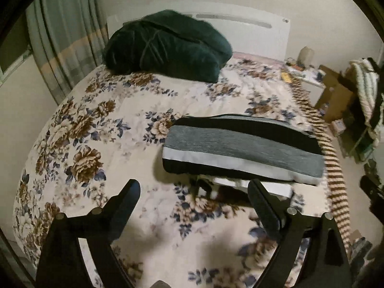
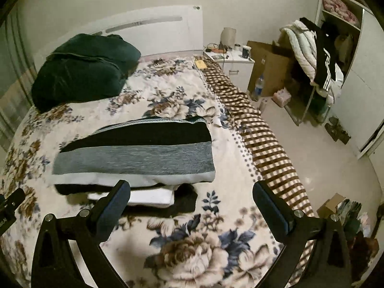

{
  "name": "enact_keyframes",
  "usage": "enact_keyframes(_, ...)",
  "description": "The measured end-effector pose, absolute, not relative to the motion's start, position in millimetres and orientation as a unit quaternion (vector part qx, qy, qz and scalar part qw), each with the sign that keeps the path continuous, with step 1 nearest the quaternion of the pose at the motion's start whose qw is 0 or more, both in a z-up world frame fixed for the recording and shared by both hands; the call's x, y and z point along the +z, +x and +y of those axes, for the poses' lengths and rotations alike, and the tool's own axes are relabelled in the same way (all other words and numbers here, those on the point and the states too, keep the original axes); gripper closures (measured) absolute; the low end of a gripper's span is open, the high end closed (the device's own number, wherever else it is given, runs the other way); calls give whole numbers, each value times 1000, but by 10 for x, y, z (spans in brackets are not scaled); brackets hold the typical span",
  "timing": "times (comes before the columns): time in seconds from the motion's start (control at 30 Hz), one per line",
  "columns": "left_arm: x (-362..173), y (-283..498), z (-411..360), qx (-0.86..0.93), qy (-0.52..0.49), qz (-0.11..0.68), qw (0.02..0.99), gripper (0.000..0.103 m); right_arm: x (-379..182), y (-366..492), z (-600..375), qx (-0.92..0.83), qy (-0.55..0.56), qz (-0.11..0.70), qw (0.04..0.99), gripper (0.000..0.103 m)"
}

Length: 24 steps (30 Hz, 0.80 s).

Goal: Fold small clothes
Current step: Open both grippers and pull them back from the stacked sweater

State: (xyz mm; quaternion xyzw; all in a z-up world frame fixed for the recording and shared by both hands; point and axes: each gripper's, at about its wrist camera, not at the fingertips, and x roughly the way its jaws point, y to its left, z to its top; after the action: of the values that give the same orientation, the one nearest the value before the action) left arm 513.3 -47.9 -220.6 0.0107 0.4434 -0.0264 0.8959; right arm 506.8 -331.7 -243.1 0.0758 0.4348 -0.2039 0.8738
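Observation:
A folded garment with black, grey and white stripes [image 1: 242,147] lies flat on the flowered bedspread [image 1: 108,144]. It shows again in the right wrist view [image 2: 134,158], with a white and a black layer sticking out under its near edge. My left gripper [image 1: 194,187] hangs above the bed just short of that near edge, jaws wide apart and empty. My right gripper [image 2: 192,189] is likewise raised over the near edge, open, with nothing between its fingers. The left gripper's body peeks in at the left edge of the right wrist view.
A dark green bundle of fabric [image 1: 168,45] rests by the white headboard [image 2: 148,31]. A brown checked blanket [image 2: 259,132] runs along the bed's right side. Beyond it are a nightstand [image 2: 232,64], cardboard [image 2: 271,69], a bottle [image 2: 258,86] and a clothes-laden rack [image 2: 314,55].

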Motion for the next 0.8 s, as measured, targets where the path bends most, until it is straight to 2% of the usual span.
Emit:
enact_keyframes(0.37,-1210,4006,-466,-60,36,410,909,11,-1011,3661,-2781,-187,58,394,898,0)
enact_keyframes(0.8,-388,2915,-368,-75,46,369,925,11,256,2204,-2223,-168,43,344,923,0)
